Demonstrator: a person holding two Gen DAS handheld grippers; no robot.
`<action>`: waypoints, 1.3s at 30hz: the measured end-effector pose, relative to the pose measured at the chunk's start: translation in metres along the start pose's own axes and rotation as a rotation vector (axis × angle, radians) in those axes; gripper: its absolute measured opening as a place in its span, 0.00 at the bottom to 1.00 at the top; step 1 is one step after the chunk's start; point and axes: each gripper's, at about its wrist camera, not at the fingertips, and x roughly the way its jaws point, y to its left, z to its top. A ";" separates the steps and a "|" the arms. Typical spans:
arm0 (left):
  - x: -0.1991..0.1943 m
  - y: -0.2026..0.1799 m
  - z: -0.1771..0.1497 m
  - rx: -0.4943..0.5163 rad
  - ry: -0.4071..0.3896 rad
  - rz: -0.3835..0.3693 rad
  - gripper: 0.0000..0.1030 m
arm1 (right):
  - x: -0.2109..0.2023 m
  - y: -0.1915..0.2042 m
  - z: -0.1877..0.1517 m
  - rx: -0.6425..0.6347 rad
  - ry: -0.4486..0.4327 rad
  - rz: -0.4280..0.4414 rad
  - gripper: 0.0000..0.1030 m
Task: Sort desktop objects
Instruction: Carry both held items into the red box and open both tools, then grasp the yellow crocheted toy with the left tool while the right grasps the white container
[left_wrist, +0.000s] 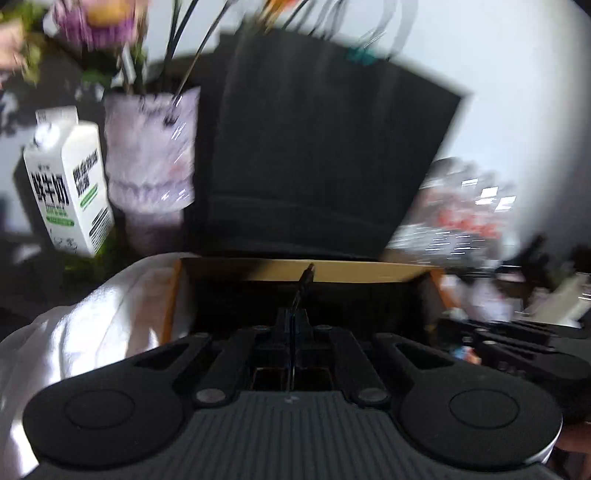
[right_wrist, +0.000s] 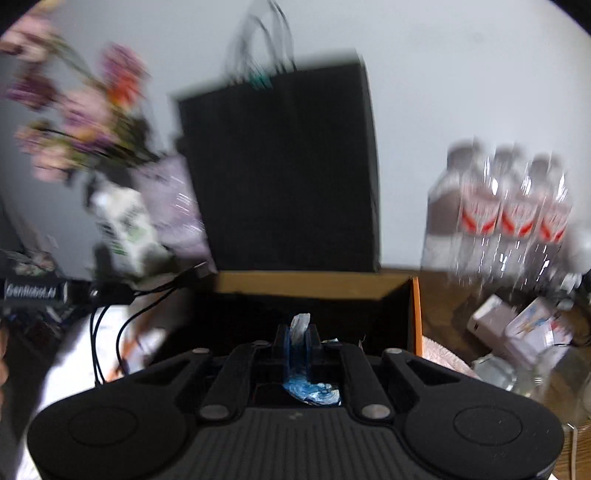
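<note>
In the left wrist view my left gripper (left_wrist: 294, 317) is shut on a thin black cable (left_wrist: 306, 280), whose end sticks out ahead over the open box (left_wrist: 369, 272). The box has a tan inner rim, orange edges and a dark inside. The right wrist view shows my right gripper (right_wrist: 297, 334) shut on a crumpled blue and white wrapper (right_wrist: 300, 325), also over the box (right_wrist: 314, 286). The left gripper's body (right_wrist: 33, 291) is at that view's left edge, with loops of black cable (right_wrist: 110, 325) hanging from it. Everything is motion-blurred.
A black paper bag (left_wrist: 325, 147) stands right behind the box. Left of it are a pale vase of flowers (left_wrist: 151, 155) and a white milk carton (left_wrist: 70, 184). Water bottles (right_wrist: 517, 214) and small cartons (right_wrist: 517, 325) sit to the right. A white cloth (left_wrist: 92, 325) lies left of the box.
</note>
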 end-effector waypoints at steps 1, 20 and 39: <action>0.018 0.004 0.000 0.023 0.019 0.018 0.03 | 0.017 -0.002 0.002 0.002 0.023 -0.016 0.07; 0.012 0.019 0.006 0.087 0.106 0.195 0.84 | 0.049 -0.011 0.032 0.072 0.114 -0.155 0.81; -0.184 -0.017 -0.107 0.074 -0.033 0.166 0.93 | -0.112 0.042 -0.064 -0.035 0.083 -0.055 0.85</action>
